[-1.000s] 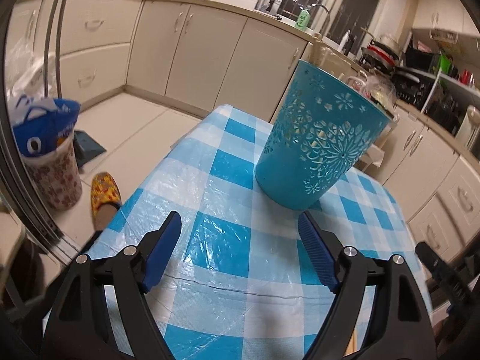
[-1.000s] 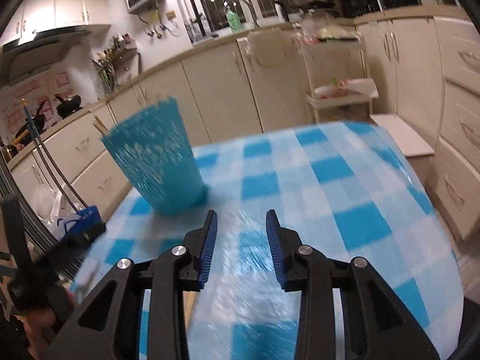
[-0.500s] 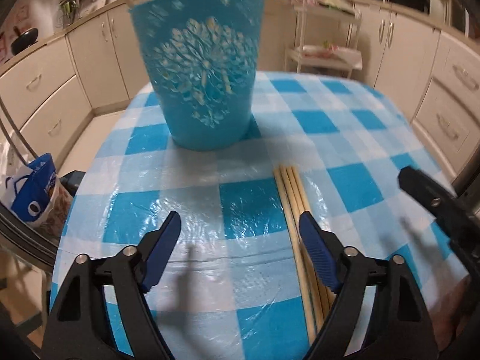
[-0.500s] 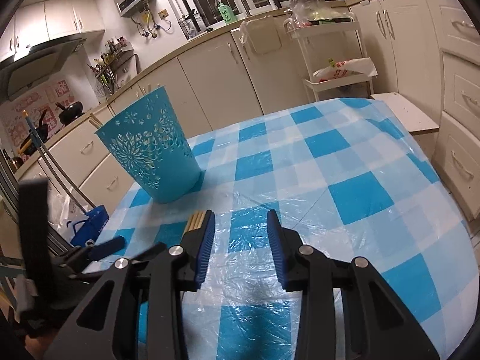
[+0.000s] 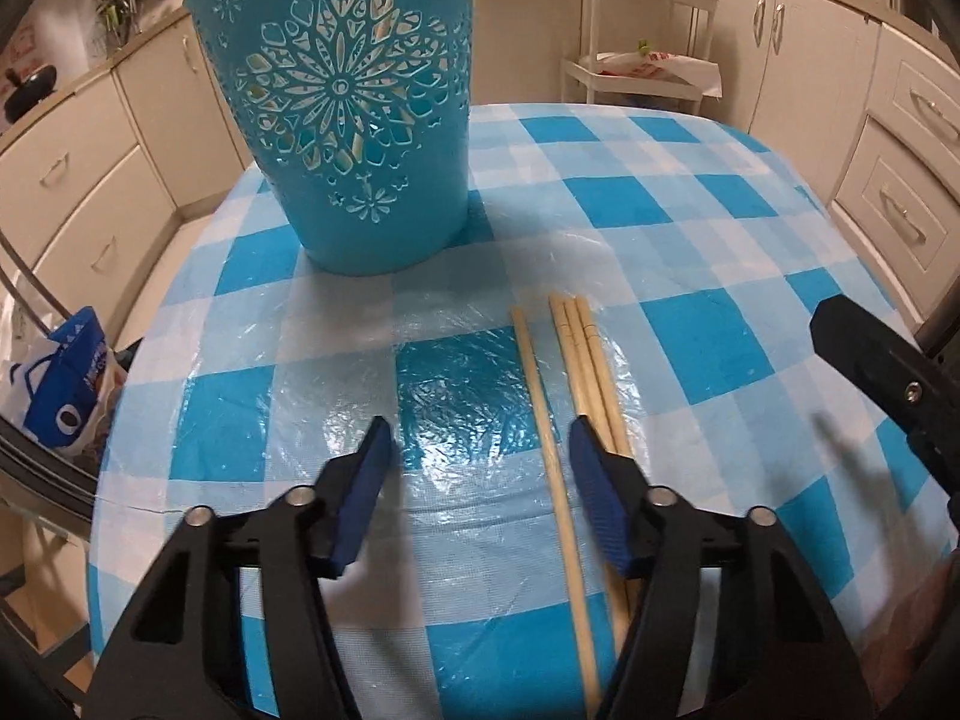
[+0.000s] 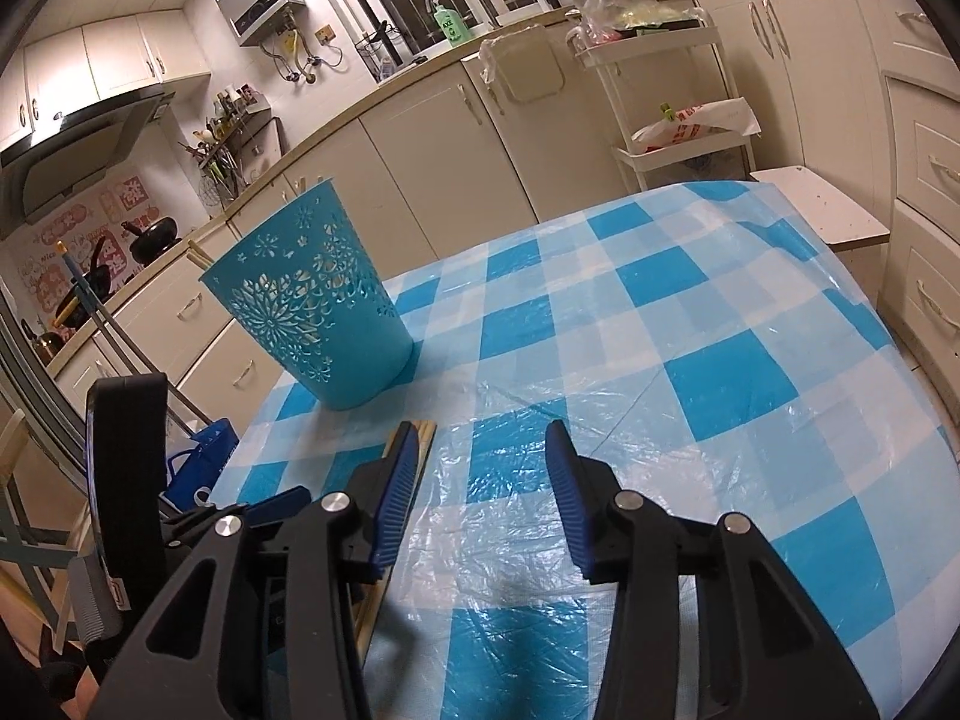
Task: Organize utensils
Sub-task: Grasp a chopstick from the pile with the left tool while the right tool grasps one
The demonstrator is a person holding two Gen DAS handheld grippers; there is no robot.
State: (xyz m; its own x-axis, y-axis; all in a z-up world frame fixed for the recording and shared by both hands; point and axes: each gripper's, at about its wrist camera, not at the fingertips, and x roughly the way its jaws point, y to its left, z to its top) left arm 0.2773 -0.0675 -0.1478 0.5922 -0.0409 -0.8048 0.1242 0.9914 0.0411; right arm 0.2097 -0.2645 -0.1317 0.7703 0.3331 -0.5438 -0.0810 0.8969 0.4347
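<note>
A turquoise cut-out holder (image 5: 354,120) stands upright at the far left of the checked table (image 5: 690,228), with stick ends poking over its rim (image 6: 198,252). Several wooden chopsticks (image 5: 585,360) lie flat in front of it, one chopstick (image 5: 540,396) slightly apart on the left. My left gripper (image 5: 480,438) hovers over them, jaws closing; the lone chopstick runs between the pads close to the right one, untouched. My right gripper (image 6: 480,444) hangs just right of the chopsticks (image 6: 423,438), jaws opening, with nothing between them. The holder (image 6: 312,306) stands beyond it to the left.
Cream kitchen cabinets ring the table. A white trolley rack (image 5: 642,60) stands behind it and a low white stool (image 6: 828,210) at the far right. A blue and white bag (image 5: 60,384) sits on the floor to the left. The table edge curves close on the left.
The left gripper swung from beside the holder to over the chopsticks and its jaws narrowed. One chopstick now lies apart from the rest. The right jaws widened a little.
</note>
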